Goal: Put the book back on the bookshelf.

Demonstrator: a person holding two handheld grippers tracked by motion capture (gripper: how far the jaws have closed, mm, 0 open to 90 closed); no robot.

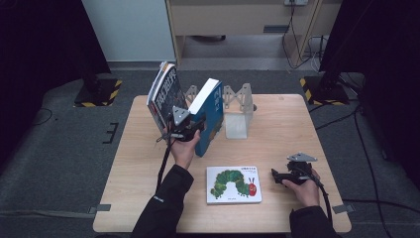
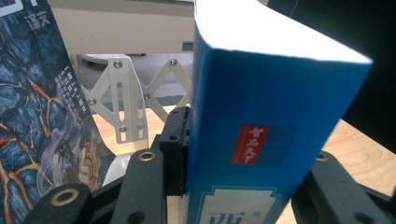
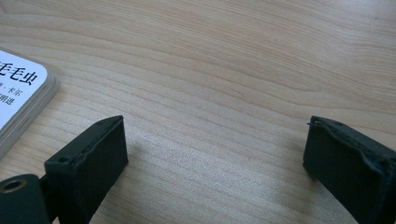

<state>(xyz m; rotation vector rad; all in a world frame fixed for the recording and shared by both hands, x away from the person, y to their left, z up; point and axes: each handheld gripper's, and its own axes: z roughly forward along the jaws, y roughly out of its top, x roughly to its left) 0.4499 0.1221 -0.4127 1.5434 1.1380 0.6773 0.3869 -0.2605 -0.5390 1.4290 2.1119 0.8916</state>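
- High view: the left tool (image 1: pixel 190 130) grips the blue book (image 1: pixel 210 111) upright by its lower spine, beside the metal book rack (image 1: pixel 236 101) at the back of the table (image 1: pixel 277 129). A dark book (image 1: pixel 166 94) leans just to its left. The right tool (image 1: pixel 285 176) rests low near the table's front edge, close to the caterpillar picture book (image 1: pixel 233 184) lying flat.
- Left gripper view: both jaws are clamped on the blue book (image 2: pixel 261 140); the dark book (image 2: pixel 37 102) stands close on the left, with the rack (image 2: pixel 126 98) behind. To seat it well, I would keep the book vertical, steer it toward a rack slot, and let go only once its bottom edge sits on the table.
- Right gripper view: the jaws stand wide apart, holding nothing, above bare wood; the picture book's corner (image 3: pixel 23 98) lies just left.
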